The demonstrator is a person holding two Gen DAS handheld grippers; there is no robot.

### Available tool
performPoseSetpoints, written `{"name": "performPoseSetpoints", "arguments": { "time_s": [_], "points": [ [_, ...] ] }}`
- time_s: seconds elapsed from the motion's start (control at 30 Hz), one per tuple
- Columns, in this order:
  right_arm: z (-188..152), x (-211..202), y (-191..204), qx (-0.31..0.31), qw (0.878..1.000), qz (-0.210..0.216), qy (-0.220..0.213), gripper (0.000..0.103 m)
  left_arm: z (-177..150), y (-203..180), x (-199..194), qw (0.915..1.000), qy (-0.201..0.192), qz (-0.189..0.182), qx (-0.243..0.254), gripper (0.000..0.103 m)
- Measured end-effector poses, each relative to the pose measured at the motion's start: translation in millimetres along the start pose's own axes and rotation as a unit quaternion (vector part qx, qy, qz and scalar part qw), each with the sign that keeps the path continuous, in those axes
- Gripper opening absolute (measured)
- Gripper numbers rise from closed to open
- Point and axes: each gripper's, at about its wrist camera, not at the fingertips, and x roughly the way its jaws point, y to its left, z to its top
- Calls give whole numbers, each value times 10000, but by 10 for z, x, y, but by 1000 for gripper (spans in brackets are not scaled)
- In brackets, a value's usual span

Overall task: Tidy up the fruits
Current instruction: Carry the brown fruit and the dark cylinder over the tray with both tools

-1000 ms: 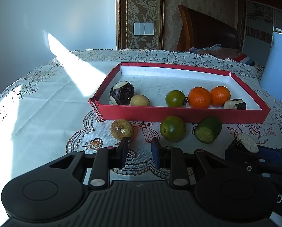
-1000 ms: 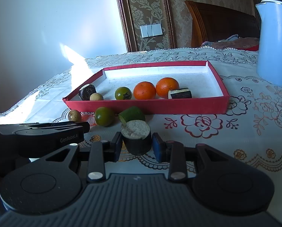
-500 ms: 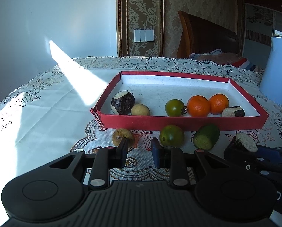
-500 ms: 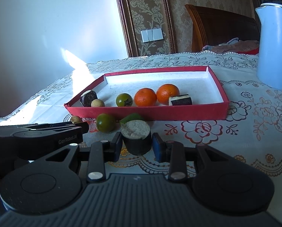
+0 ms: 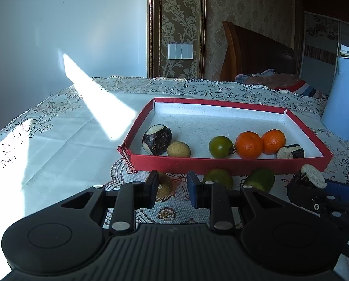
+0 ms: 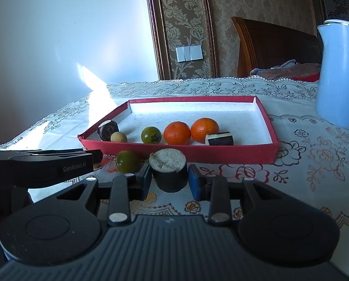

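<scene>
Dark-skinned cut fruit piece (image 6: 169,172), stiff and light, is pinched at its sides by right gripper (image 6: 169,181); left gripper (image 5: 172,187) fingers stand spread.

White wall (image 5: 57,35), damask wallpaper (image 5: 179,18), wooden headboard (image 5: 256,53), sunbeam across lace tablecloth (image 5: 57,121).

**Two low wrist views aimed at one red tray**

The red tray (image 5: 226,164) is seen by the left wrist camera from low and close before its near-left corner. From before its near wall, further right, the red tray (image 6: 221,155) is faced by the right wrist camera. Tray, tablecloth and back wall are shared.
</scene>
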Motion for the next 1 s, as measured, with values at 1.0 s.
{"name": "performPoseSetpoints", "arguments": {
  "time_s": [1.0],
  "points": [
    [630,932,-78,-414,9988,-277,36,32,684,-210,835,9993,85,338,106,26]
  ]
}}
